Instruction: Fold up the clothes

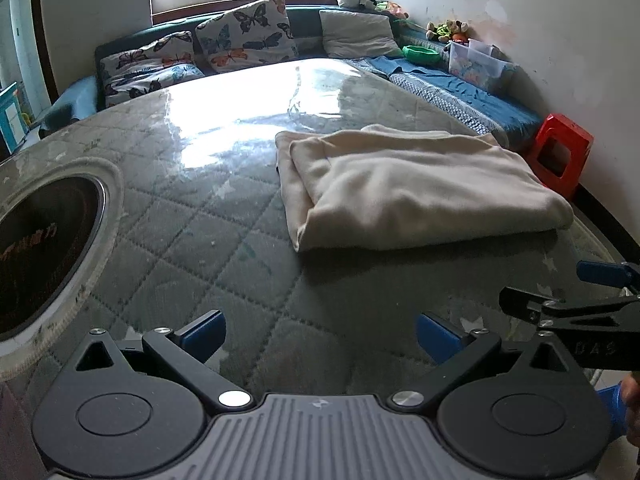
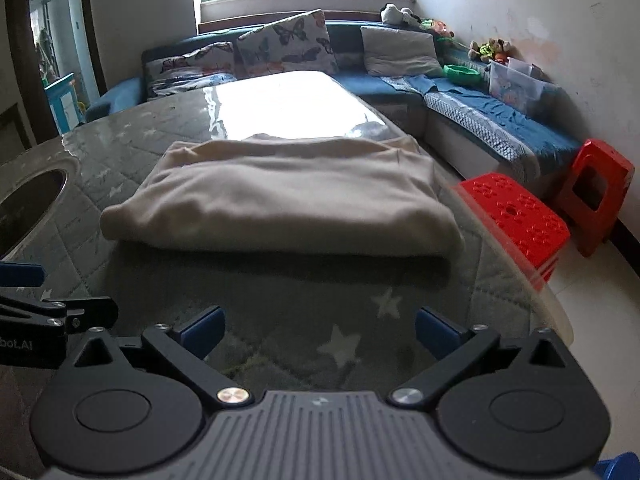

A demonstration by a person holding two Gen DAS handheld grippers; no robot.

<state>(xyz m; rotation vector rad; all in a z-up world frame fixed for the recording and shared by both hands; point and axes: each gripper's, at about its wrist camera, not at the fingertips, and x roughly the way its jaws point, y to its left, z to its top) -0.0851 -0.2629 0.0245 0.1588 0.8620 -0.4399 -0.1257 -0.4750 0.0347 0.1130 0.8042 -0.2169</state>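
A cream garment lies folded into a thick rectangle on the quilted grey table. In the right wrist view the garment sits straight ahead, beyond the fingers. My left gripper is open and empty, hovering over the table short of the garment's near left corner. My right gripper is open and empty, over the table in front of the garment's near edge. Each gripper shows at the edge of the other's view.
A round dark opening is set in the table at the left. A red basket and a red stool stand off the table's right edge. A blue sofa with cushions runs behind and along the right wall.
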